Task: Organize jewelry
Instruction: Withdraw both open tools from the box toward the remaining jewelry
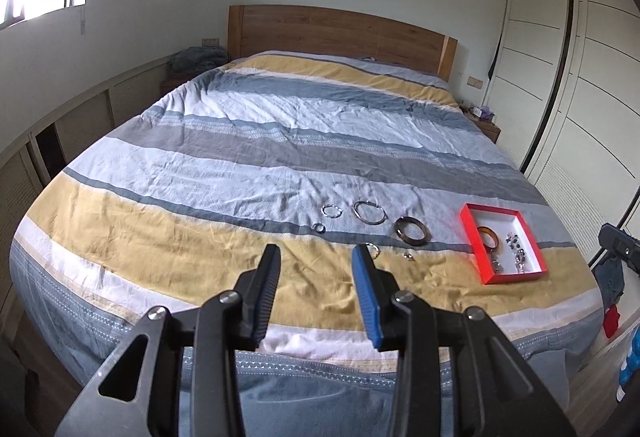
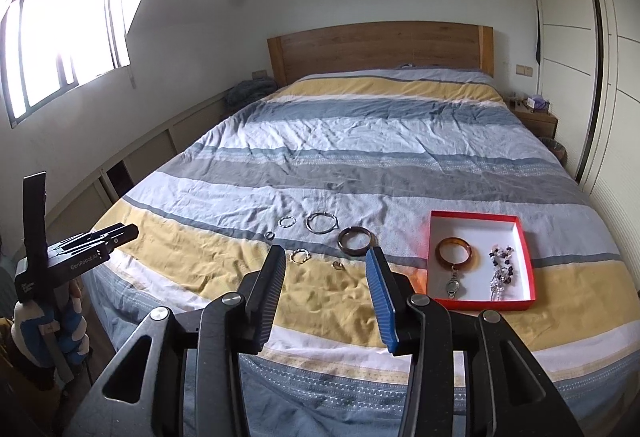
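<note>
**Jewelry laid out on bed; both tools part-open and empty**

Left tool (image 1: 316, 253): jaws stand partly apart with nothing between them. It hangs above the near edge of the bed (image 2: 360, 165), over the yellow stripe of the cover, clear of the fabric. It also appears at the left edge of the right wrist view, held in a gloved hand (image 2: 52, 329).

Right tool (image 2: 325, 257): jaws likewise partly apart, nothing held. It is also over the near yellow stripe, not touching the cover.

Loose items, all lying flat on the cover ahead of the tools:
- dark bangle (image 2: 355, 240), nearest the box;
- large thin hoop (image 2: 321, 223), just left of the bangle;
- small beaded ring-shaped bracelet (image 2: 287, 222), left of the hoop;
- small ring (image 2: 269, 235), farthest left;
- pale bracelet (image 2: 300, 256) and a small earring-like piece (image 2: 338, 265), on the yellow stripe closer to the tools. Detail too small to identify further.

Red box (image 2: 524, 257): open, white-lined, to the right of the loose items. It contains an amber bangle (image 2: 456, 253), a small watch-like pendant (image 2: 453, 287) just below it, and a beaded strand (image 2: 502, 269) along the right side.
</note>
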Demonstrator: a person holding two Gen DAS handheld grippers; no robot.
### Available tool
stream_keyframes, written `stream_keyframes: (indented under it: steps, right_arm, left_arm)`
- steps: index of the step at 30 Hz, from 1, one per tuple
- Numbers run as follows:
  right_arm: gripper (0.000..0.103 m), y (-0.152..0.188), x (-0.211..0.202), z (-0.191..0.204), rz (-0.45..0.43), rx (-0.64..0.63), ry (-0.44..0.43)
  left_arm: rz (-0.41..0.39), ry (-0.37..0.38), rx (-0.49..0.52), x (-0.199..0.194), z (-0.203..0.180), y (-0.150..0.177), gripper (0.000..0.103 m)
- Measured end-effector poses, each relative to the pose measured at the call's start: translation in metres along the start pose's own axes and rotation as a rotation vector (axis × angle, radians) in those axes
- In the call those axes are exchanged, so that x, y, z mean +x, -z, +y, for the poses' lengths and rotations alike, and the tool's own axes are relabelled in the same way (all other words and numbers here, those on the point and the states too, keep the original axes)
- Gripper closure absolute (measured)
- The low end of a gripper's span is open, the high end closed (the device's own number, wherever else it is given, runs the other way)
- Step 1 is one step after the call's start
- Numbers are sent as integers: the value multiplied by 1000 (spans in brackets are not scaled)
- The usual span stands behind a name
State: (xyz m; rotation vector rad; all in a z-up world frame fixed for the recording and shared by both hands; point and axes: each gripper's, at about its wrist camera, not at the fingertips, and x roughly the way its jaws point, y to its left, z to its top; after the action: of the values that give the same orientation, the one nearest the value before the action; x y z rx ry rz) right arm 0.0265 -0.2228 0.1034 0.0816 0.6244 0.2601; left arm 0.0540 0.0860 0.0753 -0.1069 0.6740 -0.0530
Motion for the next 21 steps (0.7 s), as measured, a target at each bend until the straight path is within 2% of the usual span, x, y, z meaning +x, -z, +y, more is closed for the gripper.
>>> stream_keyframes:
  steps: [11, 21]
  right_arm:
    - [61, 22, 110, -28, 161, 58, -56]
    - [61, 37, 210, -42, 313, 59, -93]
  left_arm:
    - [146, 43, -2, 102, -9, 23, 68]
    - [280, 134, 40, 196, -41, 34, 67]
